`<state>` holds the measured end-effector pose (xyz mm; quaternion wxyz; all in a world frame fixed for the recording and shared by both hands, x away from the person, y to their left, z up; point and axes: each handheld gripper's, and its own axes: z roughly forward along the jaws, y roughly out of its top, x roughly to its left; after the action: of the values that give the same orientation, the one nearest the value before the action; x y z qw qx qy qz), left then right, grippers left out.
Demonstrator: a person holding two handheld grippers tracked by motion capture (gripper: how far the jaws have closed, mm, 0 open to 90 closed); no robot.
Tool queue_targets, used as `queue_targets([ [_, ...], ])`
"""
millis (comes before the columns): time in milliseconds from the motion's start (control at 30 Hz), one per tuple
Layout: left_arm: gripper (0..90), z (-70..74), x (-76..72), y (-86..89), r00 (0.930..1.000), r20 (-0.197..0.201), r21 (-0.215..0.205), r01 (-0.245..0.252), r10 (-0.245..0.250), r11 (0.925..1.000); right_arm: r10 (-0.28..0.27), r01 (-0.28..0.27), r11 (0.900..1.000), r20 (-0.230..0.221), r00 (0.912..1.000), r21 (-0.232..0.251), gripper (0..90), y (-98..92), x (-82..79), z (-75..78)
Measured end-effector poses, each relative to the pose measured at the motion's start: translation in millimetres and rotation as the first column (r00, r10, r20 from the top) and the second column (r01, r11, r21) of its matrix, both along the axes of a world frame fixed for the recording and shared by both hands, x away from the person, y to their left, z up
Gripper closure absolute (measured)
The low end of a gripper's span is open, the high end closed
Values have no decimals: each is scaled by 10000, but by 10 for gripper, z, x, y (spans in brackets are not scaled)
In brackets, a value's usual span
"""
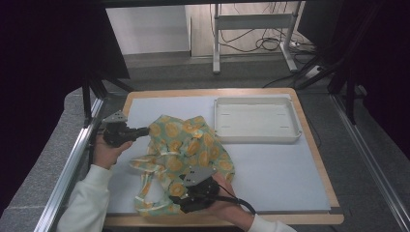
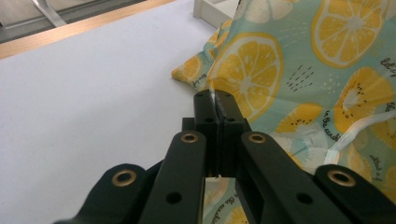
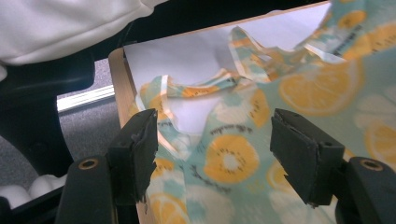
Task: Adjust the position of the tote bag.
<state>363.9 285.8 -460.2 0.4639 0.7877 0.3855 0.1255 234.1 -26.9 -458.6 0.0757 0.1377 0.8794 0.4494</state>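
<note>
At the left, left gripper [image 1: 141, 130] clamped tight on the far-left edge of the lemon-print cloth garment [image 1: 193, 150], fabric pinched between the closed jaws, as seen along them in the left gripper view [image 2: 217, 109]. In the middle of the white mat [image 1: 280, 169], garment crumpled, long axis running from that held edge at far left toward the near edge of the table, straps [image 1: 145, 166] loose on its left side. Lower right of that, right gripper [image 1: 180, 199] with jaws standing apart over the near hem [image 3: 187, 135], nothing pinched yet; probably just above the fabric, contact hard to judge. So near hem directly under the right gripper, nearer to it than to the left. At far right, white tray [image 1: 256, 137], apart from the cloth.
</note>
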Motion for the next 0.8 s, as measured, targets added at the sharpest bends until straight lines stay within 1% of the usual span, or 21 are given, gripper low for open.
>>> queue_targets([
  [67,900,0,-1,-3,10000,3,7,11,-11,10000,99,-99,9999,-29,9999,-40,323,63,-5,5],
  [100,900,2,-4,-4,10000,16,5,25,-25,10000,225,-225,9997,31,9997,-94,323,134,-11,3],
  [133,900,2,-4,-4,10000,16,5,25,-25,10000,225,-225,9997,31,9997,-94,323,134,-11,3],
  [167,900,5,-6,-5,10000,31,3,28,-28,10000,290,-291,9994,-51,9996,-169,309,200,-19,-19],
  [200,900,5,-6,-5,10000,31,3,28,-28,10000,290,-291,9994,-51,9996,-169,309,200,-19,-19],
  [267,900,4,-5,-6,10000,25,19,33,-33,10000,265,-269,9991,-137,9996,-328,298,257,-24,-66],
  [300,899,4,-4,-6,10000,25,17,34,-34,10000,348,-358,9984,-236,9991,-443,295,287,-26,-101],
  [367,900,3,-4,-8,10000,27,21,37,-37,10000,368,-384,9976,-283,9989,-573,287,321,-26,-146],
  [433,900,3,-5,-6,10000,50,22,35,-35,10000,429,-460,9961,-422,9982,-753,285,362,-34,-190],
  [600,900,4,-3,-1,10000,46,17,24,-25,10000,534,-577,9945,-503,9973,-870,280,395,-50,-219],
  [633,900,3,-3,-4,10000,44,23,34,-34,10000,596,-659,9927,-649,9961,-1006,279,420,-67,-248],
  [667,900,3,-3,-4,10000,44,23,34,-34,10000,596,-659,9927,-649,9961,-1006,279,420,-67,-248],
  [700,900,4,-3,-4,10000,31,55,47,-47,10000,648,-735,9903,-760,9950,-1179,275,444,-81,-286],
  [733,900,4,-3,-6,10000,30,50,45,-45,10000,648,-735,9903,-760,9950,-1179,275,444,-81,-286],
  [767,900,3,-4,-7,10000,30,36,50,-50,10000,712,-835,9860,-886,9935,-1446,269,479,-97,-356],
  [800,899,3,-4,-7,10000,30,36,50,-50,10000,712,-835,9860,-886,9935,-1446,269,479,-97,-356],
])
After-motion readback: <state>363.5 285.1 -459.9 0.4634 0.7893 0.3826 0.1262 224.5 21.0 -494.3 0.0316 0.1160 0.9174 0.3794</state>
